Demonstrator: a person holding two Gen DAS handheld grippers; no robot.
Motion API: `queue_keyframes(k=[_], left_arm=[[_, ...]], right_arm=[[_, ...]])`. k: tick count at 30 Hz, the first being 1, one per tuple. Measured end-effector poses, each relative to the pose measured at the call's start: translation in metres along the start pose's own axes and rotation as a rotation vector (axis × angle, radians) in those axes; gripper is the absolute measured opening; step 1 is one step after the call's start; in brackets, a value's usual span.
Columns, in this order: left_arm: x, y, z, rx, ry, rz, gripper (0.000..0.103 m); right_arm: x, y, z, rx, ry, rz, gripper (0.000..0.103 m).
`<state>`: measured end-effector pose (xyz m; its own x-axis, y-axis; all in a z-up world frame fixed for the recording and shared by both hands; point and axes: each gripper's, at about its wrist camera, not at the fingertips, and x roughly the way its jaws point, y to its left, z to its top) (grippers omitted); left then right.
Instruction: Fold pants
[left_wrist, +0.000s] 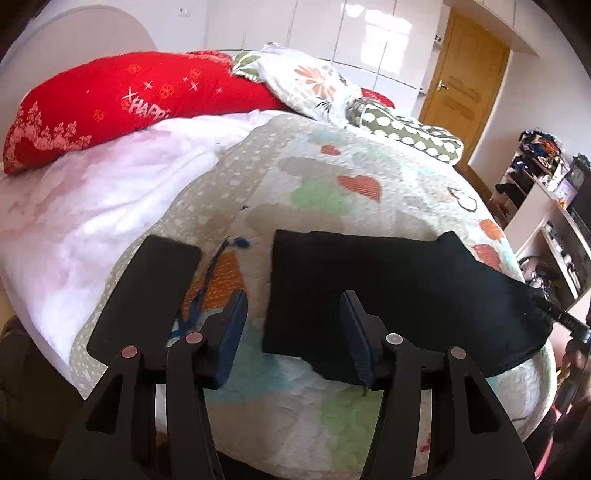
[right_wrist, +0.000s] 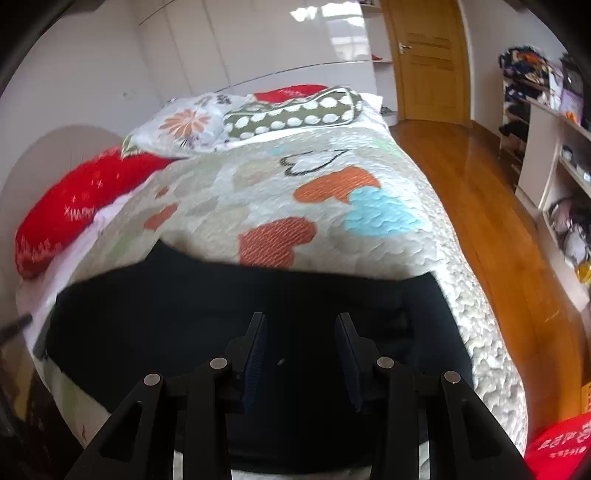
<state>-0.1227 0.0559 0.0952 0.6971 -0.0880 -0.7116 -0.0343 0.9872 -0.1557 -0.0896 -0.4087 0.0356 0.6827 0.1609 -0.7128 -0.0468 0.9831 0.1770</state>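
The black pants (left_wrist: 399, 291) lie folded in a flat block on the quilt near the bed's front edge; they also fill the lower half of the right wrist view (right_wrist: 221, 317). My left gripper (left_wrist: 293, 317) is open and empty, hovering at the pants' left edge, with its right finger over the cloth. My right gripper (right_wrist: 301, 332) is open and empty just above the middle of the pants. The other gripper's tip (left_wrist: 565, 319) shows at the pants' right end.
The bed has a heart-pattern quilt (right_wrist: 332, 192), a red pillow (left_wrist: 110, 107), floral and dotted pillows (right_wrist: 291, 110). A black phone (left_wrist: 147, 291) and a blue cord (left_wrist: 207, 284) lie left of the pants. Wooden floor (right_wrist: 480, 206), door and cluttered shelves (right_wrist: 561, 147) are at right.
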Motion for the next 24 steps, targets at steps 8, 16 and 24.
queue_keyframes(k=[8, 16, 24], left_arm=[[0.018, -0.047, -0.007, 0.062, 0.01, -0.04, 0.052], [0.056, -0.071, -0.019, 0.091, 0.044, -0.038, 0.052], [0.085, -0.073, -0.033, 0.115, 0.073, -0.008, 0.053]], right_arm=[[0.006, 0.012, -0.023, -0.042, 0.037, -0.056, 0.037], [0.006, -0.002, -0.038, -0.012, 0.046, -0.098, 0.037], [0.009, -0.007, -0.049, -0.007, 0.036, -0.098, 0.038]])
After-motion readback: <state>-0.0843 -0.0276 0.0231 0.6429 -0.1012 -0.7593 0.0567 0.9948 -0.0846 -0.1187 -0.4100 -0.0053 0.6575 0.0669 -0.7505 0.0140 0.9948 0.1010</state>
